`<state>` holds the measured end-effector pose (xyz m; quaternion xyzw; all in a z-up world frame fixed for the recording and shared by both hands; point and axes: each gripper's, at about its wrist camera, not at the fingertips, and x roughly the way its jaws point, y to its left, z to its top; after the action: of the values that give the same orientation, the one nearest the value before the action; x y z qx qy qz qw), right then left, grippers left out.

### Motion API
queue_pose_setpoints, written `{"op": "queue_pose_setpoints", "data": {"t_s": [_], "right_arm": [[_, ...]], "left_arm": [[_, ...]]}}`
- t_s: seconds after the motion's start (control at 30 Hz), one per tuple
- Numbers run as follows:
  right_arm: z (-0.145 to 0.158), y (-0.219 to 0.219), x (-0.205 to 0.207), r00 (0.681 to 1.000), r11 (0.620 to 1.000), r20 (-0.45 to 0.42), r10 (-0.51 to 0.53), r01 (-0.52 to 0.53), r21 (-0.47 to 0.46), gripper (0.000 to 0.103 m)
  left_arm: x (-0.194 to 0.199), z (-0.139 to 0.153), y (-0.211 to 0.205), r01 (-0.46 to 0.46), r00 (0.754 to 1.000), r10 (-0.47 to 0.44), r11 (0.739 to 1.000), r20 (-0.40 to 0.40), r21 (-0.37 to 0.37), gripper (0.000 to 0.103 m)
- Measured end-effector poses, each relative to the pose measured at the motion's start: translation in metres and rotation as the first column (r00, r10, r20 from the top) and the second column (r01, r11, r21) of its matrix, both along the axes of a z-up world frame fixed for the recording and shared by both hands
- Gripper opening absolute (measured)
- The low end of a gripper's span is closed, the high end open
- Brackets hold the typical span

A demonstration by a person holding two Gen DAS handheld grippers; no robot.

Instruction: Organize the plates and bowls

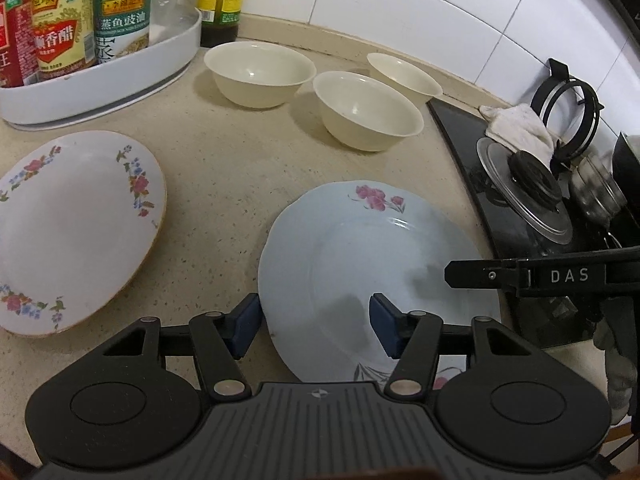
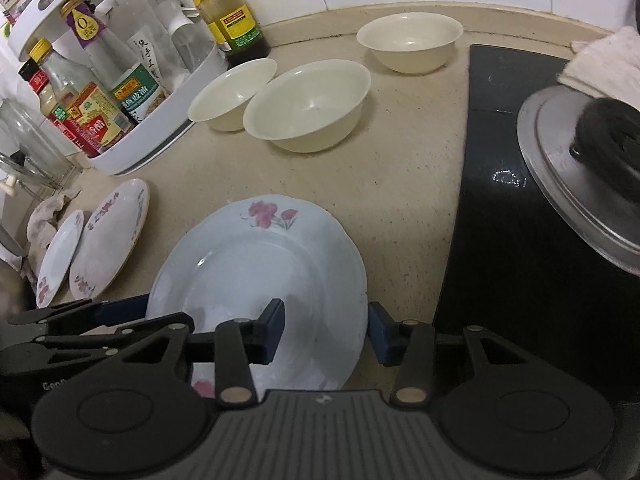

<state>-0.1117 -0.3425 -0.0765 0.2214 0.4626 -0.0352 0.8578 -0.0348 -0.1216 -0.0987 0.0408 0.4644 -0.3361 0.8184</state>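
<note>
Pale blue round ceramic plate with pink flowers (image 1: 360, 264) lies flat on the speckled beige counter (image 1: 216, 184), between both tools: left gripper (image 1: 314, 326) spread astride its nine-o'clock rim, right gripper (image 2: 326, 330) spread astride its three-o'clock rim, neither pinching.

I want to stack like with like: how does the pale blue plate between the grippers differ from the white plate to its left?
The pale blue plate has a scalloped rim; the white plate has a smooth, brown-edged rim. The blue one carries separate pink flower sprigs, the white one a pink-and-blue floral garland around its border. Both open grippers straddle the blue plate's edges; the white plate lies untouched. Both are empty, on the counter.
</note>
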Motion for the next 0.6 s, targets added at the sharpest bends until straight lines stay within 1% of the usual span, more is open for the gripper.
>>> {"op": "queue_pose_setpoints", "data": {"t_s": [0.2, 0.3, 0.37, 0.5, 0.6], "right_arm": [[0.0, 0.007, 0.003, 1.0, 0.999, 0.015, 0.01, -0.009, -0.04, 0.044], [0.0, 0.009, 0.008, 1.0, 0.998, 0.009, 0.018, -0.018, -0.064, 0.044], [0.0, 0.007, 0.01, 1.0, 0.998, 0.01, 0.013, -0.012, -0.063, 0.044], [0.005, 0.008, 0.015, 1.0, 0.989, 0.01, 0.017, -0.015, -0.146, 0.045], [0.01, 0.006, 0.022, 1.0, 0.987, 0.016, 0.012, -0.009, -0.159, 0.045]], "left_arm": [[0.0, -0.002, 0.004, -0.007, 1.0, 0.007, 1.0, 0.005, -0.024, 0.066], [0.002, -0.003, 0.009, -0.017, 1.0, 0.017, 0.999, 0.001, -0.042, 0.066], [0.004, -0.003, 0.016, -0.048, 0.999, 0.048, 0.998, 0.006, -0.05, 0.067], [0.008, 0.0, 0.038, -0.121, 0.993, 0.121, 0.99, -0.003, -0.07, 0.068], [0.01, 0.005, 0.057, -0.17, 0.985, 0.171, 0.982, 0.009, -0.079, 0.07]]}}
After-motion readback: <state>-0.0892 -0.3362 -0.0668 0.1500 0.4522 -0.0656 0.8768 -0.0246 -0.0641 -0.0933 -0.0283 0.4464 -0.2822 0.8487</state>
